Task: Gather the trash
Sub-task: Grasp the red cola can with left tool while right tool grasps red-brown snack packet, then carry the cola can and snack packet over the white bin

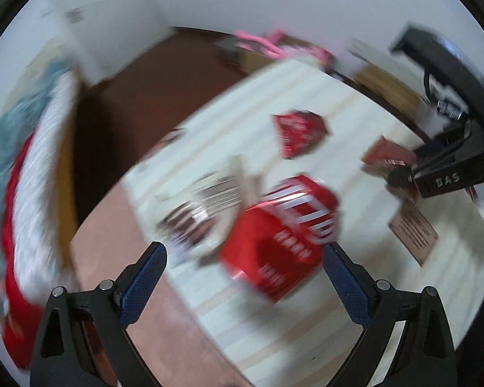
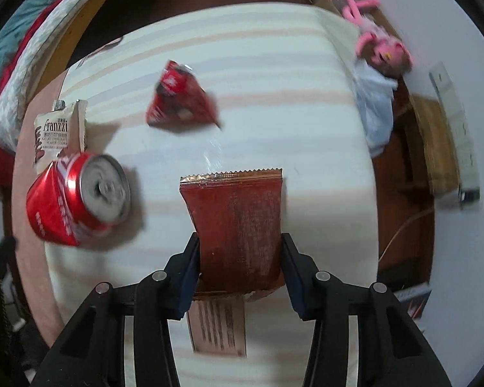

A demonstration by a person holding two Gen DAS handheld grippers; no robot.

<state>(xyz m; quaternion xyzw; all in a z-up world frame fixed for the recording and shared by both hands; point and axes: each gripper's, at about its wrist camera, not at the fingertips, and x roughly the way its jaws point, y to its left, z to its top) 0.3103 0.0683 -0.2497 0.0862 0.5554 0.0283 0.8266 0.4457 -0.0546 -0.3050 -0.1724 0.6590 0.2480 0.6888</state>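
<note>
A crushed red can lies on its side on the striped tablecloth. My left gripper is open just above and before it, with the can and a white Franzzi wrapper between the fingers' lines. My right gripper is shut on a brown-red snack wrapper held above the table; it shows in the left view too. A red crumpled wrapper lies farther back. A brown flat wrapper lies under my right gripper.
A bed with red and teal bedding stands at the left. A cardboard box with a pink toy and a white bag sit past the table's far right edge. A wooden stand is by the wall.
</note>
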